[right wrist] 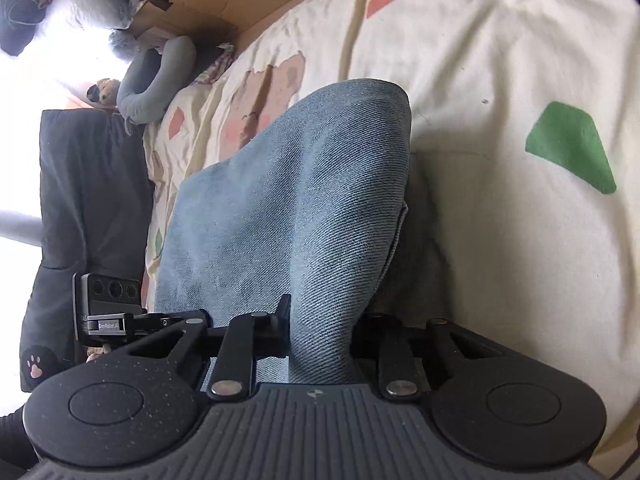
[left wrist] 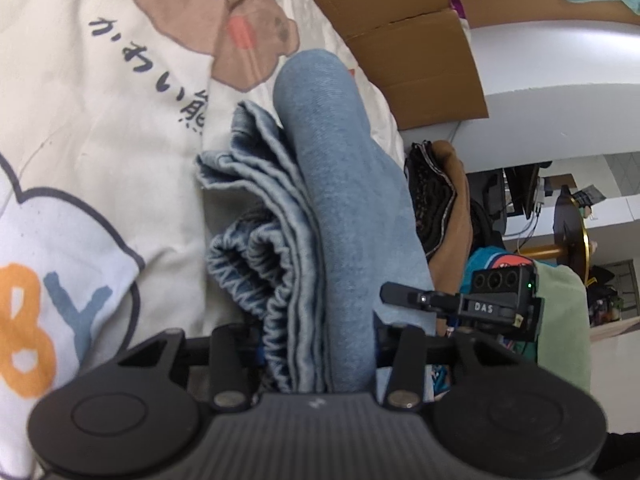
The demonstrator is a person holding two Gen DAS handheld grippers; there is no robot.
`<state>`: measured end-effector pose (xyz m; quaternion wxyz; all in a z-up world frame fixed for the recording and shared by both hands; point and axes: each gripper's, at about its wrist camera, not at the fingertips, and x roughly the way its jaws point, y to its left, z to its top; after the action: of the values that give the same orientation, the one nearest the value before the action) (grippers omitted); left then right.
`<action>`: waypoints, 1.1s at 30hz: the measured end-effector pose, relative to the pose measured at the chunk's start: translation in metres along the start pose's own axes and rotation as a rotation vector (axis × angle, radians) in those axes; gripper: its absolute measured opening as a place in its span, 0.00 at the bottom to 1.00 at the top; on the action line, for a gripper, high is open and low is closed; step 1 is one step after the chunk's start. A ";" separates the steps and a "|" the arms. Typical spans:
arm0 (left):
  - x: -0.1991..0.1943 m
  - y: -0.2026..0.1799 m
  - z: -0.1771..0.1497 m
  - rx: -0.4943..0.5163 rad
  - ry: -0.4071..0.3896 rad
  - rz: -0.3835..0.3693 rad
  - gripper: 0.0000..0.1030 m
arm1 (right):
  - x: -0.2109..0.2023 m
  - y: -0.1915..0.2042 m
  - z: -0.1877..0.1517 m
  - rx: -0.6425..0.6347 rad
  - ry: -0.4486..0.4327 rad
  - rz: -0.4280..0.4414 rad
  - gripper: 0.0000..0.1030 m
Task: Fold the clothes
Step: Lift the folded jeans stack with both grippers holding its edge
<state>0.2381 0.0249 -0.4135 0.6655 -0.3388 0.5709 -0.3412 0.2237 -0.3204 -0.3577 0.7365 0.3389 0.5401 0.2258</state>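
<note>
A folded pair of light blue jeans (left wrist: 344,184) lies on a cream printed bedsheet (left wrist: 100,100); its gathered elastic waistband bunches at the left. My left gripper (left wrist: 316,360) is shut on the thick stack of denim, and the cloth hides its fingertips. In the right wrist view the same jeans (right wrist: 304,200) rise in a hump, and my right gripper (right wrist: 320,352) is shut on a fold of them, its pads buried in the cloth. Each view shows the other gripper beside the denim: the right gripper (left wrist: 496,300) and the left gripper (right wrist: 108,308).
A cardboard box (left wrist: 400,40) stands along the bed's far edge. Dark and brown clothes (left wrist: 440,200) are piled beside the jeans. A dark cushion (right wrist: 92,200) and a grey neck pillow (right wrist: 160,76) lie at the bed's end. The sheet (right wrist: 500,80) spreads wide on the right.
</note>
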 end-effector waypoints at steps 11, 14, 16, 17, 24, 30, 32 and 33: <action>-0.027 -0.047 0.009 -0.016 0.002 0.050 0.43 | -0.028 0.040 -0.002 0.031 -0.044 -0.017 0.21; -0.037 -0.069 0.014 -0.016 -0.002 0.054 0.43 | -0.044 0.057 0.002 0.026 -0.059 -0.015 0.21; -0.045 -0.084 0.018 -0.017 -0.004 0.055 0.43 | -0.057 0.070 0.005 0.022 -0.071 -0.009 0.21; -0.049 -0.093 0.020 -0.017 -0.004 0.057 0.43 | -0.065 0.076 0.006 0.025 -0.078 -0.007 0.21; -0.081 -0.171 0.034 0.036 0.002 0.097 0.43 | -0.122 0.129 0.018 0.039 -0.120 -0.011 0.21; -0.112 -0.247 0.043 0.082 -0.017 0.107 0.43 | -0.185 0.173 0.031 0.026 -0.177 0.023 0.21; -0.120 -0.270 0.044 0.087 -0.025 0.112 0.43 | -0.205 0.188 0.035 0.018 -0.188 0.022 0.21; -0.122 -0.281 0.043 0.092 -0.028 0.115 0.43 | -0.215 0.195 0.037 0.016 -0.194 0.020 0.21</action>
<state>0.2481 -0.0205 -0.1075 0.7067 -0.2793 0.5638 -0.3237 0.1981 -0.3497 -0.0675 0.7804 0.3701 0.4648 0.1949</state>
